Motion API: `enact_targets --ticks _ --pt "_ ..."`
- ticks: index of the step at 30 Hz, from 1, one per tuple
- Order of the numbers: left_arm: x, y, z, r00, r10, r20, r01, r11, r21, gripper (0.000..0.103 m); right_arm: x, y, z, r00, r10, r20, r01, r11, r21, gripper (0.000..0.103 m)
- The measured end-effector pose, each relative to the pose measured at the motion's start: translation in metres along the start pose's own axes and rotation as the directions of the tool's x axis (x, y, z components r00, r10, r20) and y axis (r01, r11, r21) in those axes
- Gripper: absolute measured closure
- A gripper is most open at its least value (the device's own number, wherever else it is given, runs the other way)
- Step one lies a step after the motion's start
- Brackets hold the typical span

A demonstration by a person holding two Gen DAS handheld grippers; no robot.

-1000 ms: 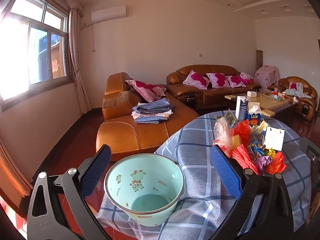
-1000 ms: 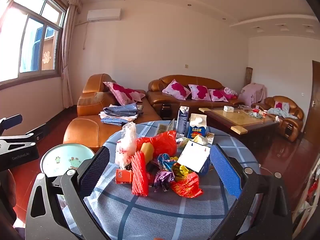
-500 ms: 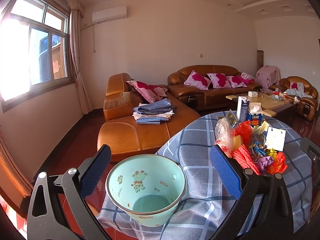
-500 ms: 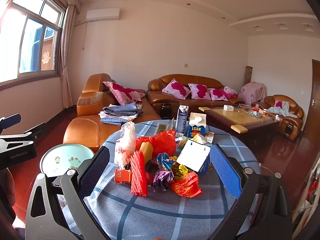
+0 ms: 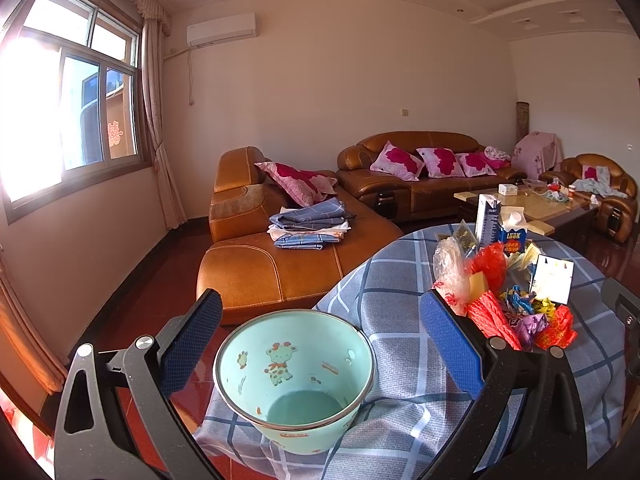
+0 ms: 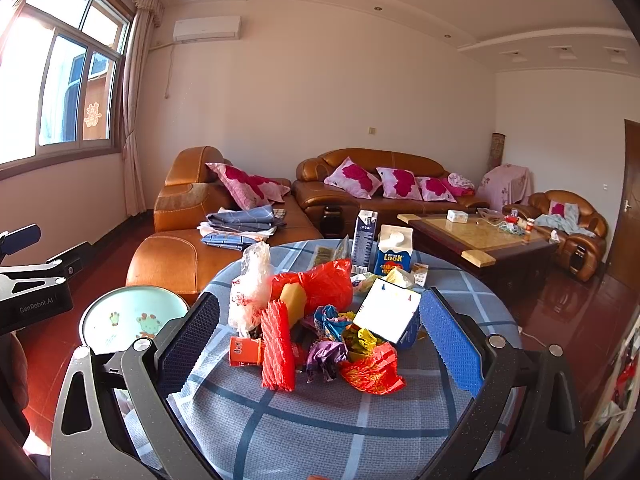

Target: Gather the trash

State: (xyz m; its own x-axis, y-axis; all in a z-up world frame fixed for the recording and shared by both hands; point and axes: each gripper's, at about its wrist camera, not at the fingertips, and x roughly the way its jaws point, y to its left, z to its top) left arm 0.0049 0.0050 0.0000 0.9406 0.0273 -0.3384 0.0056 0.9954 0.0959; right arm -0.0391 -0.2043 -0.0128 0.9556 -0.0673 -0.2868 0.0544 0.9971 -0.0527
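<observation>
Trash pile (image 6: 320, 320) sits mid-table on checked cloth (image 6: 320, 420), framed by right gripper (image 6: 320, 340), jaws wide apart, holding nothing. Left gripper (image 5: 320, 344) also spread open, empty, straddling mint bin (image 5: 294, 368) at table edge. Milk cartons (image 6: 380, 248) stand behind pile. Brown sofa (image 6: 360, 196) beyond.

Support: round table (image 6: 320, 432), covered by a blue-grey plaid tablecloth (image 5: 392, 280) that hangs over the edge.
Centre of cloth: trash pile; red foam fruit net (image 6: 277, 350), orange-red crinkled wrapper (image 6: 372, 372), purple wrapper (image 6: 324, 356), small orange box (image 6: 245, 352), white card box (image 6: 389, 311), red plastic bag (image 6: 320, 284), clear plastic bag (image 6: 250, 284).
Far side: tall blue-and-white carton (image 6: 364, 246), blue "LOOK" milk carton (image 6: 394, 250), both upright, side by side.
Left edge: mint-green cartoon bin (image 5: 294, 372); whether it sits on the cloth or beside the table, cannot tell.
</observation>
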Motion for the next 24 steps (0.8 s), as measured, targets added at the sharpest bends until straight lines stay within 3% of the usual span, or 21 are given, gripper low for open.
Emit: enact_targets --ticks 24 --pt "0.0001 0.0000 0.0000 1.000 0.001 -0.001 -0.001 1.000 0.002 0.006 -0.0018 -0.0022 -0.0021 1.000 0.001 -0.003 -0.001 1.000 -0.003 0.005"
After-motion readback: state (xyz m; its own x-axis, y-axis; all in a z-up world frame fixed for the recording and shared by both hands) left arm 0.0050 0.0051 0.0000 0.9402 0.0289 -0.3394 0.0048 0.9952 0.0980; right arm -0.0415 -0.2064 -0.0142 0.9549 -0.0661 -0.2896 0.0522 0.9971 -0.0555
